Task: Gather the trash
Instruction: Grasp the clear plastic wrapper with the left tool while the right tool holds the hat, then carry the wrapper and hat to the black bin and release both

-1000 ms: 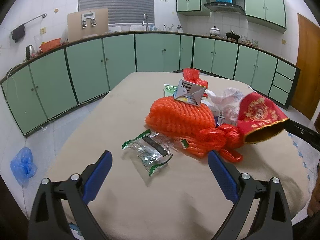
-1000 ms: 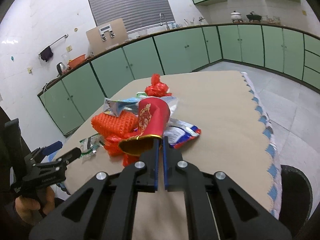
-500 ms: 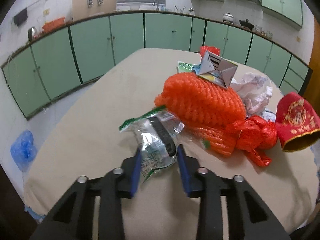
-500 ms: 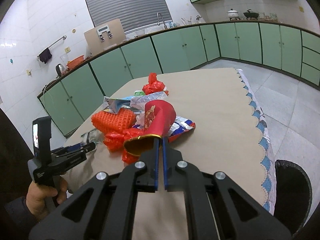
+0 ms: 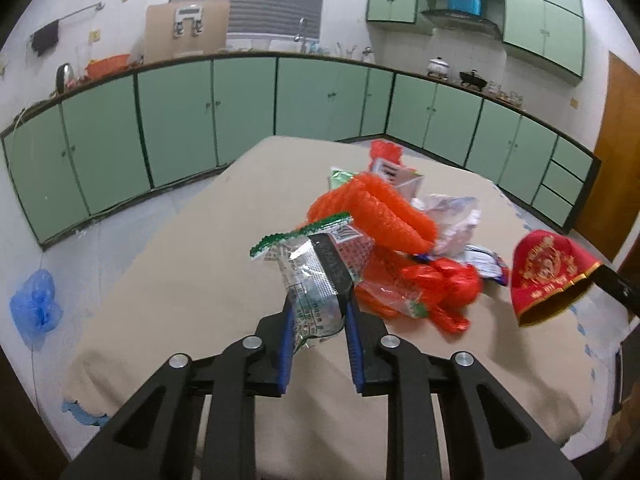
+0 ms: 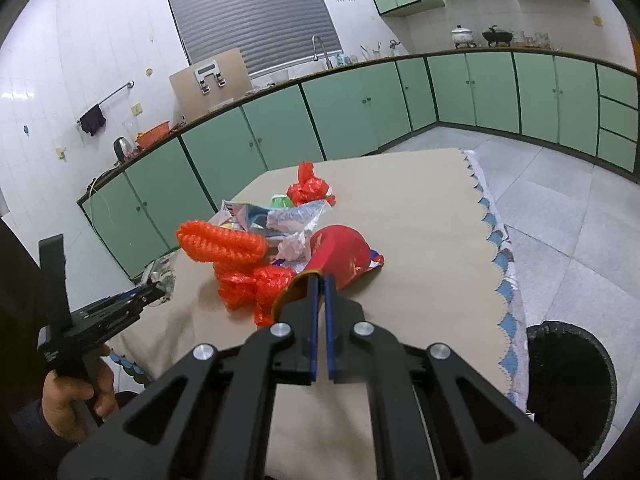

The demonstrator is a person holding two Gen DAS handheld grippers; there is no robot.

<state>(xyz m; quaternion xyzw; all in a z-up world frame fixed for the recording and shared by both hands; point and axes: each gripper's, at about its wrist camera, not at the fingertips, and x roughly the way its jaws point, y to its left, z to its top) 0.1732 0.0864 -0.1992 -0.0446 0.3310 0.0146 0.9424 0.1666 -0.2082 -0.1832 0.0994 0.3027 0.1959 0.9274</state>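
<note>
Pinching a clear green-edged wrapper between the blue pads of the left gripper, jaws having just closed, wrapper at frame centre, lifted clear of the beige table; print on it too blurred to read. Clamping the gold rim of a red pouch in the right gripper, centre frame; gold lettering illegible.

Green cabinets line white-tiled walls; shuttered window; pale tiled floor; wooden door.

2 close wrist views, shared table
</note>
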